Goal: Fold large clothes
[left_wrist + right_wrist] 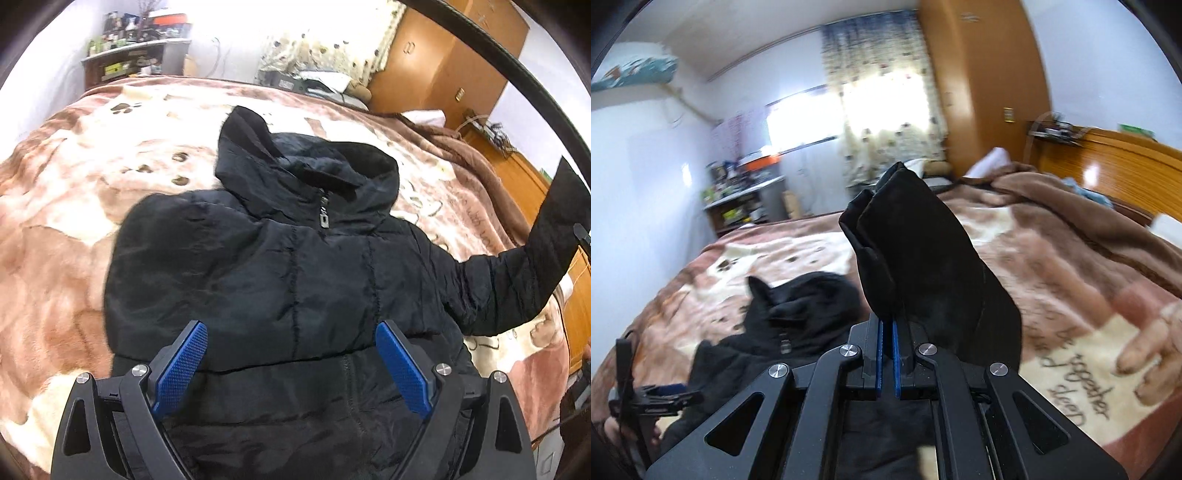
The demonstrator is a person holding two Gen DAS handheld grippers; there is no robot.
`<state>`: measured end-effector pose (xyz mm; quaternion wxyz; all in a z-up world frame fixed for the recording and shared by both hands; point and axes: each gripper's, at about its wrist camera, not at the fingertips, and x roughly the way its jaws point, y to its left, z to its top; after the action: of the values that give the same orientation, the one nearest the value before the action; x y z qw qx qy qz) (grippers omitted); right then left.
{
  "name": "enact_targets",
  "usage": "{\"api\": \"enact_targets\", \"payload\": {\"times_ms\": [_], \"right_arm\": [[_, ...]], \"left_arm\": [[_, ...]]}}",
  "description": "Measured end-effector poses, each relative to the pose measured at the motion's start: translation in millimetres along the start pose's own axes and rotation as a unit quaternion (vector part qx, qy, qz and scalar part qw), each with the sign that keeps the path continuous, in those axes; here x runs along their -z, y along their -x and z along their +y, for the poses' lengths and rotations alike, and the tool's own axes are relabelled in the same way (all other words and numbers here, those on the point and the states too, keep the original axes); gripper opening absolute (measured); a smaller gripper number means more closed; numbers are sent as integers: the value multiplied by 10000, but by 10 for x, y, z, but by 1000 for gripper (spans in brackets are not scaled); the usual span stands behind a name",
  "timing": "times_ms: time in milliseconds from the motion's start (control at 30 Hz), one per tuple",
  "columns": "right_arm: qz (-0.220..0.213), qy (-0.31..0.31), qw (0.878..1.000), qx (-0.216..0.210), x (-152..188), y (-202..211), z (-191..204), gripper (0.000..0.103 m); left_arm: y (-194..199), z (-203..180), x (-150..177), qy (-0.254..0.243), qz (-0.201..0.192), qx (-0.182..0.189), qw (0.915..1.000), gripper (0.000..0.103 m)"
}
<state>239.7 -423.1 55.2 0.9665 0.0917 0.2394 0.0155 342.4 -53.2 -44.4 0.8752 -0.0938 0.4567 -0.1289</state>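
We've got the black puffer jacket (pixel 280 266) lying front-up on the blanket (pixel 74 229), hood (pixel 295 162) away from us, right under and ahead of the left gripper (pixel 291 365). Its jaws stand wide w/ nothing between the blue pads (pixel 181 369), prob. hovering to pin the body. The right gripper (pixel 886 354) is clamped on the sleeve cuff (pixel 916 251), raised off the bed so the sleeve (pixel 517 280) can swing across the chest, we reckon. The other sleeve isn't visible; the hem is cut off behind the left gripper. Right view is blurred, so the blanket lettering's hard to read.
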Motion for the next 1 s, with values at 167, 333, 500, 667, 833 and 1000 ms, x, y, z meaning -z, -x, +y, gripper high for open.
{"api": "enact_targets", "payload": {"times_ms": [167, 333, 500, 667, 833, 1000], "right_arm": [[132, 172, 9979, -618, 44, -173, 520, 4], [398, 337, 9909, -1245, 195, -430, 1091, 4], [870, 332, 9816, -1665, 520, -775, 1519, 4], [1335, 283, 9736, -1830, 828, -1119, 1776, 4], [1792, 191, 9609, -2102, 1103, -1391, 1918, 5], [2121, -64, 9534, -2144, 1243, -1502, 1820, 18]], "left_arm": [[211, 231, 15, 166, -194, -75, 9996, 93], [388, 493, 35, 421, -383, -70, 9984, 93], [449, 755, 78, 576, -395, -180, 9974, 93], [478, 1006, 124, 774, -428, -312, 9956, 93], [477, 1208, 183, 1034, -456, -355, 9930, 93], [429, 1253, 199, 1051, -392, -358, 9930, 93]]}}
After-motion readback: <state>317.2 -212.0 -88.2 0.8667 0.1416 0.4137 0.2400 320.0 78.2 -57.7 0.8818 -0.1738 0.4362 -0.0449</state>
